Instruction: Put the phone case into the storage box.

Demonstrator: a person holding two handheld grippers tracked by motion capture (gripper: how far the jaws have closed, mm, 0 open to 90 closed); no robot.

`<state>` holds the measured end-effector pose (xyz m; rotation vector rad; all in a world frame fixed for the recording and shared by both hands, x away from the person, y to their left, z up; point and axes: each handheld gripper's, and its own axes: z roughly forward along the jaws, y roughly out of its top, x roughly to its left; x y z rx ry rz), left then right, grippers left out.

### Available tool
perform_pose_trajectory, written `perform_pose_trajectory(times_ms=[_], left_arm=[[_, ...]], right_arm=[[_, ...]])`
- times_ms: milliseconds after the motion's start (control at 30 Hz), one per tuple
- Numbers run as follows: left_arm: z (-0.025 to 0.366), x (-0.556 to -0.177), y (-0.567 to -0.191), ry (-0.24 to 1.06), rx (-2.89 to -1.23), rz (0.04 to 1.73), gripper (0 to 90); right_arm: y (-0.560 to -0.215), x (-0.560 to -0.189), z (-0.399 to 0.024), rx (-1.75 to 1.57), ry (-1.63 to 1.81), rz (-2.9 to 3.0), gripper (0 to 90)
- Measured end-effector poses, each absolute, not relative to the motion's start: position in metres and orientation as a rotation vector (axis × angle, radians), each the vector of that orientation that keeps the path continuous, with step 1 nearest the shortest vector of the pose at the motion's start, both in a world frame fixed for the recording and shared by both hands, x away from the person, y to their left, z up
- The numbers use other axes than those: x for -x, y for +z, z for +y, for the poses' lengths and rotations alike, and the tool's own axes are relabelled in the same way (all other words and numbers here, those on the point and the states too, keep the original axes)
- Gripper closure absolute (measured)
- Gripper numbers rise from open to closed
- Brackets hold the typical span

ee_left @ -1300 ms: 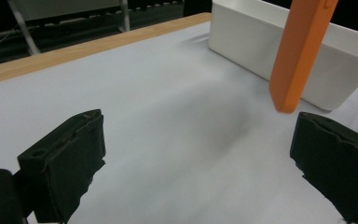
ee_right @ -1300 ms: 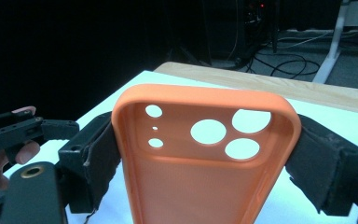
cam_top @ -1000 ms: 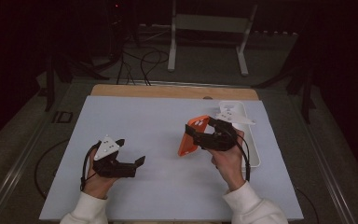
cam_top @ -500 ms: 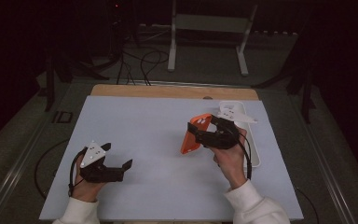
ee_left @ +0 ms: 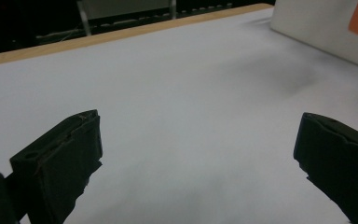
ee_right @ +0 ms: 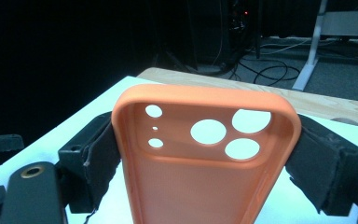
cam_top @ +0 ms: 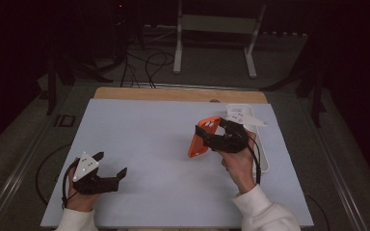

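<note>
Right hand-held gripper (ee_right: 205, 154) pinches the orange case (ee_right: 205, 163) across its long edges — light, probably flexible — left hand-held gripper (cam_top: 110, 166) gaping, empty.

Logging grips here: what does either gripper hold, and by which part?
Right gripper clamps the orange phone case across its two long side edges; left gripper is open, holding nothing.

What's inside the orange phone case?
Nothing: the case is an empty shell with open camera holes, clamped by the right gripper. Its lower end is out of frame.
</note>
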<state>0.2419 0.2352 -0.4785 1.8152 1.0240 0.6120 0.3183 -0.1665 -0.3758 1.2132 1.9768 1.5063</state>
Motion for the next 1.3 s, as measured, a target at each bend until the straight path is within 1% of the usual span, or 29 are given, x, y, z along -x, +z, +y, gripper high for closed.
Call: perform_pose_trajectory(times_ms=[533,1300], left_arm=[[0.243,-0.235,-0.484,0.663,-1.809,1.051,1.8],[0.243,-0.234,-0.484,0.68,-1.815,1.058,1.8]], right_arm=[[-0.365,-0.324,-0.173,-1.187,1.5,1.943,16.4],[-0.362,-0.343,-0.185,-1.189,1.458,1.891,16.4]])
